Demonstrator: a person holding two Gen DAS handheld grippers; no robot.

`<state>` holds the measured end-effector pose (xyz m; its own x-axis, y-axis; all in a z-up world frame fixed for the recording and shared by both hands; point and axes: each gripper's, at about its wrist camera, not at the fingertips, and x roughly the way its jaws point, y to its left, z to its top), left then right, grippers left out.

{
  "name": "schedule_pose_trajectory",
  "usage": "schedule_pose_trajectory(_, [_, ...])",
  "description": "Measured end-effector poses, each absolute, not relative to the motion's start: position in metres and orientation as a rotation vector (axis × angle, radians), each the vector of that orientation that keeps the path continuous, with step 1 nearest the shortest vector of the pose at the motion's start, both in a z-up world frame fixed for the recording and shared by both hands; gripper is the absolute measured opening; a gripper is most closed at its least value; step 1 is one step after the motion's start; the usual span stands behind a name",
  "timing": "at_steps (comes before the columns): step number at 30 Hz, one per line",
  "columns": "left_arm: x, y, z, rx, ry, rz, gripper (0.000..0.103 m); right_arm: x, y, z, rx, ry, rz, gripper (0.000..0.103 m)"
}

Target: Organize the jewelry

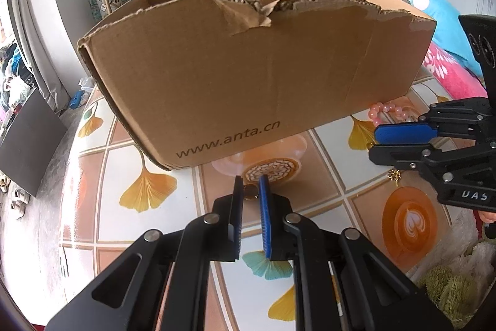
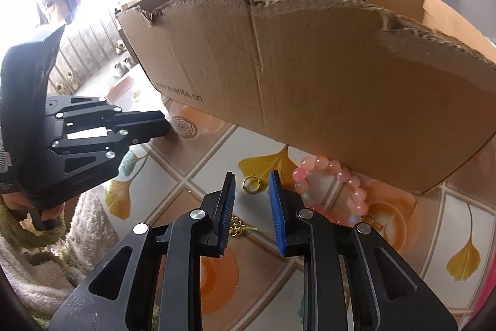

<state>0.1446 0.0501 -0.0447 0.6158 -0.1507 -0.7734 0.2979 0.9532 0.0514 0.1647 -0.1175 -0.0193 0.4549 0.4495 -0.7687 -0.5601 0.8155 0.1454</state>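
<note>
My left gripper (image 1: 251,183) is shut on a small gold ring (image 1: 251,193), pinched at the tips of its blue pads just above the table, close to the near wall of a cardboard box (image 1: 248,67). My right gripper (image 2: 251,176) is open, its tips standing either side of a second gold ring (image 2: 251,184) that lies flat on the table. A pink bead bracelet (image 2: 334,188) lies right of that ring, against the box (image 2: 310,76). A gold chain piece (image 2: 238,227) lies under the right gripper's fingers. The left gripper (image 2: 166,121) shows at the left, the right gripper (image 1: 376,141) at the far right.
The table wears a glossy cloth (image 1: 148,188) printed with ginkgo leaves and coffee cups. The open box with a torn rim fills the far half of it. A pink blanket (image 1: 449,73) lies past the right edge. A fuzzy sleeve (image 2: 37,253) and a hand are at lower left.
</note>
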Motion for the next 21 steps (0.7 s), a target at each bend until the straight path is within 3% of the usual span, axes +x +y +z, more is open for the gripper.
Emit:
schedule_pose_trajectory(6, [0.1446, 0.0511, -0.0450, 0.184, 0.869, -0.260, 0.010, 0.1615, -0.1139, -0.0170, -0.217, 0.878, 0.599, 0.011])
schedule_pose_trajectory(21, [0.1433, 0.0496, -0.0447, 0.186, 0.865, -0.262, 0.010, 0.1613, -0.1087, -0.0147, -0.226, 0.868, 0.602, 0.008])
